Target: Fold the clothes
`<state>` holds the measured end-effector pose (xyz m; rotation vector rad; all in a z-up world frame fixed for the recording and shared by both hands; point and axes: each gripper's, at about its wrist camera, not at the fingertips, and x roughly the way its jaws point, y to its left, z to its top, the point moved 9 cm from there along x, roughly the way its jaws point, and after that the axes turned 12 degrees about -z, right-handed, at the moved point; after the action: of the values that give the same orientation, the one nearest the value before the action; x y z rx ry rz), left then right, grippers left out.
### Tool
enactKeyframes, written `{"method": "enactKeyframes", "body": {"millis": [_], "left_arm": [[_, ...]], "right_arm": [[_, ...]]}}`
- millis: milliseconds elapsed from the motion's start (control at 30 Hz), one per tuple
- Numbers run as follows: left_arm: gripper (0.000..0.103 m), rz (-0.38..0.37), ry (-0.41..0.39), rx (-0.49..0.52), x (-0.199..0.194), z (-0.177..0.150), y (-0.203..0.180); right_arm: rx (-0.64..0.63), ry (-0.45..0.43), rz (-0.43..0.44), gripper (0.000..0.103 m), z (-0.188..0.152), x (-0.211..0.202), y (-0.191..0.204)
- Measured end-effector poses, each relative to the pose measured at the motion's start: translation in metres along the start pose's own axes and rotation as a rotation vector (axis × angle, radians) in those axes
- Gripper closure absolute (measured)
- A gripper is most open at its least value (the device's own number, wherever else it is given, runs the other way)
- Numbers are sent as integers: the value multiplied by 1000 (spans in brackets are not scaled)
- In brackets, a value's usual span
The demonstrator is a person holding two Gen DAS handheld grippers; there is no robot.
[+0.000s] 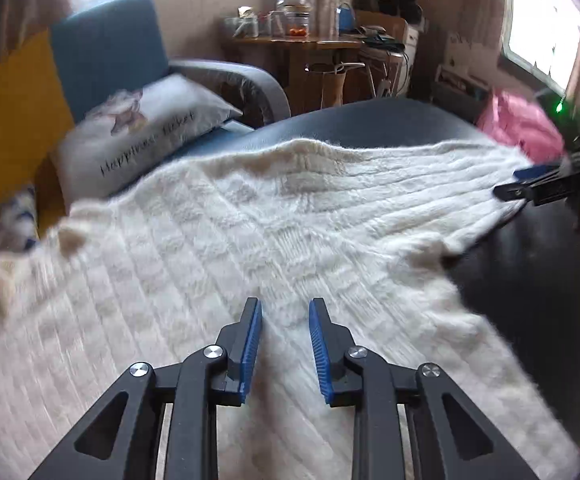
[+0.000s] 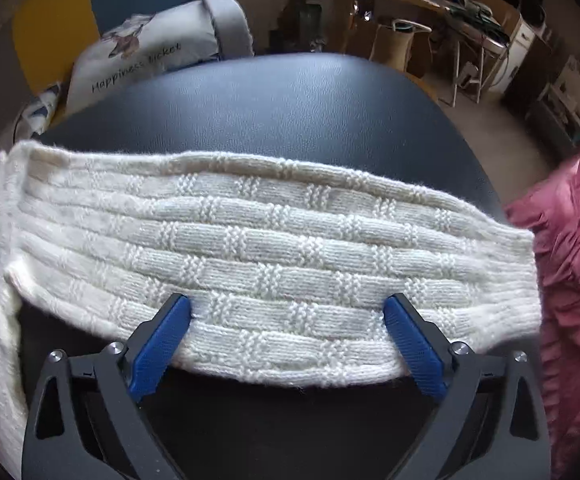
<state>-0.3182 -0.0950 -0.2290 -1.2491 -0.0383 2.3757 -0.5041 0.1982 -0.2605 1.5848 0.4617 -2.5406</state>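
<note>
White knit sweater (image 1: 218, 232) spread across dark padded surface (image 2: 274, 112); body under left gripper (image 1: 284, 344), one sleeve (image 2: 274, 256) stretched flat toward the right, cuff end just short of pink garment (image 2: 569, 280). Left gripper above the knit body, jaws parted with a narrow gap, nothing between the pads; contact with the wool not discernible through motion blur. Right gripper (image 2: 286, 340) at the near edge of the sleeve, jaws spread wide, blue pads (image 2: 158, 344) either side of a broad stretch of knit, tips touching or just above the fabric, not pinching it. Probable reason for this placement: wide spread ready to gather the sleeve across its width, left tool positioned to steady or take up the body; equally consistent with a sleeve just laid out and released. Stage of folding not settled: body lies in a single spread layer, sleeve extended rather than brought over the body.

Surroundings: printed cushion (image 1: 146, 132) on a blue armchair (image 1: 106, 56) at far left, yellow panel (image 1: 14, 108) beside it; cluttered wooden table (image 1: 297, 44) with jars at far centre; bright window (image 1: 545, 32) at far right. Obstructions: pink garment heaped at the right edge, close to the cuff, likely to snag or be dragged along; sweater hem overhanging the left edge near the cushion; bare surface beyond the sleeve otherwise free.
</note>
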Motion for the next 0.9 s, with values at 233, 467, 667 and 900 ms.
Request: {"method": "enactKeyframes", "body": {"millis": [233, 467, 667, 900], "left_arm": [[78, 66, -119, -227, -79, -41, 60], [78, 217, -164, -307, -134, -73, 155], [78, 296, -171, -313, -147, -69, 218], [78, 275, -186, -352, -140, -58, 253]], "right_arm": [[-5, -106, 136, 4, 14, -51, 45], [-226, -251, 357, 4, 29, -99, 207], [-412, -256, 428, 4, 51, -97, 342], [-403, -203, 285, 4, 82, -51, 380]]}}
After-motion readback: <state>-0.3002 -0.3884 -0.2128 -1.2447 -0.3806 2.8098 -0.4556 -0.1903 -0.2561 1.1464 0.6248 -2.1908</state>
